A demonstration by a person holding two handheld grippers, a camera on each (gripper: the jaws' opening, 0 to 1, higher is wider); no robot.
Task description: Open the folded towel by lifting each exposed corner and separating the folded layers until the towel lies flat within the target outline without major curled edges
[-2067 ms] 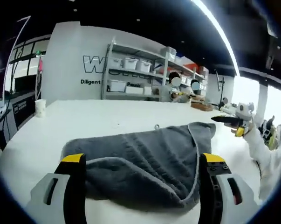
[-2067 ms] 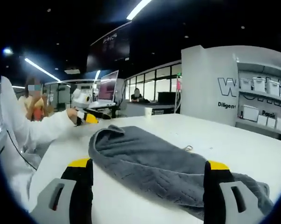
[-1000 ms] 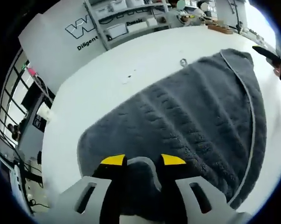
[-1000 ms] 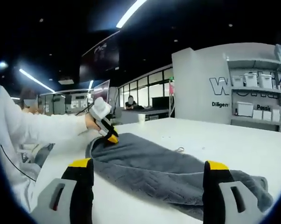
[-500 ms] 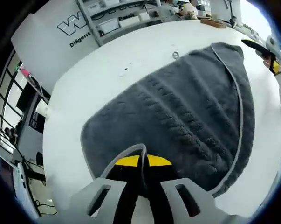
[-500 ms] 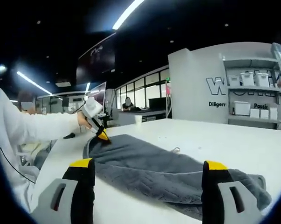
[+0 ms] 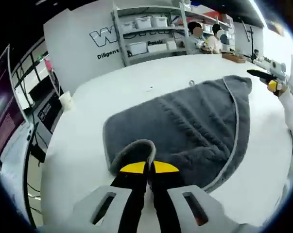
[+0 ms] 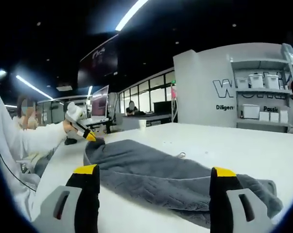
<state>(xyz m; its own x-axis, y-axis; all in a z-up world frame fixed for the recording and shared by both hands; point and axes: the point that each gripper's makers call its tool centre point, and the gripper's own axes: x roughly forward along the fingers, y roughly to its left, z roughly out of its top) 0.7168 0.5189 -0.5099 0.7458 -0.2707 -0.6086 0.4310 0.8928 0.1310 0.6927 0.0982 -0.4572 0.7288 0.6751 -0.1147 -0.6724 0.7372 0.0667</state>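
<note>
My left gripper is clamped on a hemmed corner of the soft, limp grey towel lying folded on the white table, apparently one layer; my right gripper hangs wide apart.

Towel nubby grey cloth; table smooth white.

The towel lies on the table, its near corner pinched between the closed jaws of the left gripper and raised off the surface. The right gripper hangs over the table before the towel's long side, jaws wide apart. A cup stands near the table's far edge, shelves behind.
</note>
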